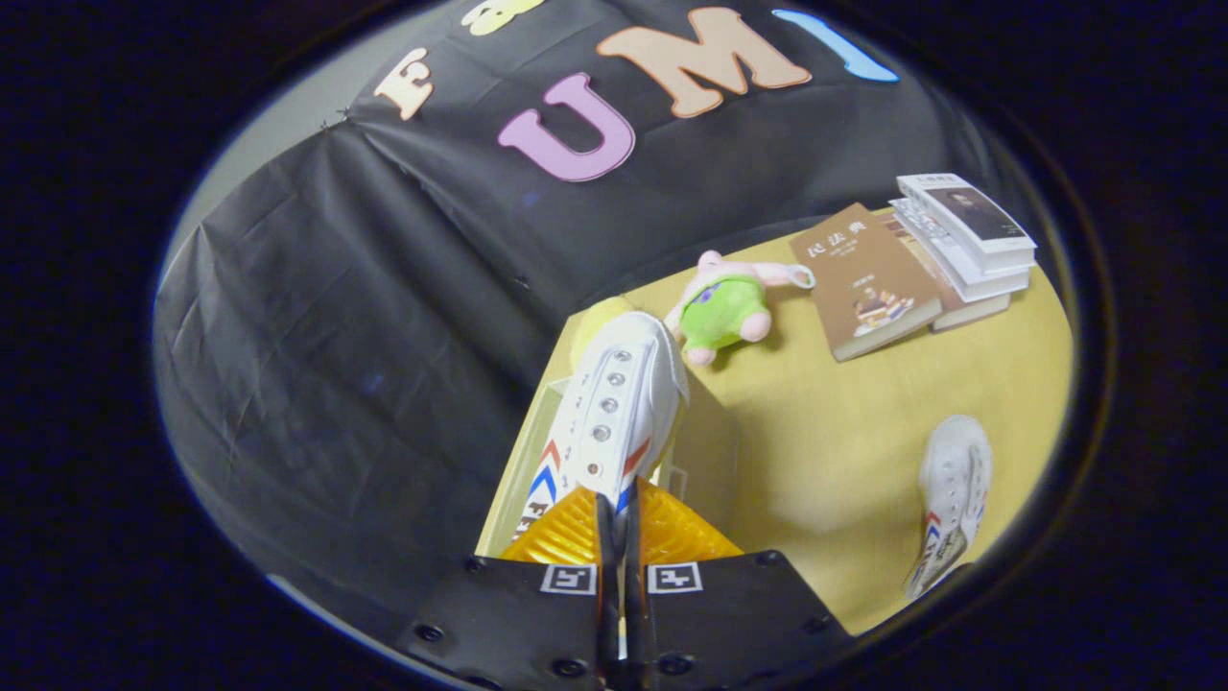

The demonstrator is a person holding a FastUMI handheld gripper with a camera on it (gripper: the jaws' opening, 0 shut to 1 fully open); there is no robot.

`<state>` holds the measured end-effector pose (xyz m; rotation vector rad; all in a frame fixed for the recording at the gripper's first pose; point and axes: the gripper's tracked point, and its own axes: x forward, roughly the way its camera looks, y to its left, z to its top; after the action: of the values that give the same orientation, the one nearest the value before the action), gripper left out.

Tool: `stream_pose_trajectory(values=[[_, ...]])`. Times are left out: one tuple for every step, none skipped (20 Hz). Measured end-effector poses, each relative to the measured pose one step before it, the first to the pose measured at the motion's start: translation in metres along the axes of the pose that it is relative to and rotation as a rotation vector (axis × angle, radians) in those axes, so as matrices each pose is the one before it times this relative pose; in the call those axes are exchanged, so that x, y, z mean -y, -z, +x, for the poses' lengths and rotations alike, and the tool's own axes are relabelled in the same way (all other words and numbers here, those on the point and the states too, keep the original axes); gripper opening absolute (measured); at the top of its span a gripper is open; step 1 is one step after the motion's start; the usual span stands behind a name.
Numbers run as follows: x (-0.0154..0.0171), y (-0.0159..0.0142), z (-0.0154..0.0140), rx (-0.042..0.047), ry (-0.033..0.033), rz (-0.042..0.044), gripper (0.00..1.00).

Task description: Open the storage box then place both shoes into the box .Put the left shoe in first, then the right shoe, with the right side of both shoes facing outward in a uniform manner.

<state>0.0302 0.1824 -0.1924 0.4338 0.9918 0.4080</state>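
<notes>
My gripper (620, 523) is shut on a white canvas shoe (614, 403) with red and blue chevrons, both orange fingers (561, 537) pinching its collar. The shoe hangs toe-forward over the clear storage box (705, 451), which stands at the yellow table's near left corner; whether the shoe touches the box is not clear. The second white shoe (950, 489) lies on the table to the right of the fingers, toe pointing away.
A pink and green plush toy (731, 307) lies beyond the box. A brown book (868, 283) and a stack of books (964, 245) sit at the far right of the yellow table (844, 432). The table's left edge drops off beside the box.
</notes>
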Motion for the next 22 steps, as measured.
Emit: stream_pose_trajectory(values=[[-0.00663, 0.00542, 0.00941, -0.01311, 0.00037, -0.01320, 0.05], [-0.00631, 0.00662, 0.00903, -0.01243, 0.00246, -0.00833, 0.05], [-0.00416, 0.00615, 0.01026, -0.01552, 0.00463, -0.00678, 0.05], [-0.00374, 0.00614, 0.00895, -0.01224, 0.00939, -0.00433, 0.06], [-0.00254, 0.00499, 0.00903, -0.01123, 0.01375, -0.00475, 0.05], [-0.00107, 0.00491, 0.00908, -0.01164, 0.01567, -0.00925, 0.05], [-0.00107, 0.00414, 0.00892, -0.00852, 0.01787, -0.00601, 0.05], [-0.00083, 0.00517, 0.00964, -0.01377, 0.01674, -0.01061, 0.05], [0.00035, 0.00397, 0.00939, -0.01195, 0.01626, -0.00728, 0.05], [-0.00065, 0.00504, 0.00776, -0.01645, 0.01592, -0.00356, 0.05], [-0.00155, 0.00400, 0.00733, -0.01287, 0.01590, 0.00023, 0.05], [-0.00161, 0.00366, 0.00633, -0.01276, 0.01623, 0.00207, 0.05], [-0.00247, 0.00238, 0.00639, -0.00778, 0.01514, -0.00849, 0.05], [-0.00099, 0.00327, 0.00487, -0.00765, 0.01477, -0.00745, 0.05], [-0.00139, 0.00329, 0.00601, -0.00967, 0.01377, -0.00401, 0.05], [-0.00309, 0.00358, 0.00554, -0.01022, 0.00968, 0.00003, 0.05], [-0.00312, 0.00311, 0.00487, -0.01185, 0.00648, 0.00539, 0.05], [-0.00205, 0.00200, 0.00516, -0.00863, 0.00718, 0.00455, 0.05], [-0.00179, 0.00089, 0.00350, -0.00094, 0.01104, 0.00438, 0.05], [-0.00193, 0.00143, 0.00383, -0.00329, 0.01394, -0.00798, 0.05], [0.00075, 0.00077, 0.00310, -0.00231, 0.01611, -0.01034, 0.05], [-0.00035, 0.00316, 0.00341, -0.00743, 0.00757, -0.00229, 0.05]])
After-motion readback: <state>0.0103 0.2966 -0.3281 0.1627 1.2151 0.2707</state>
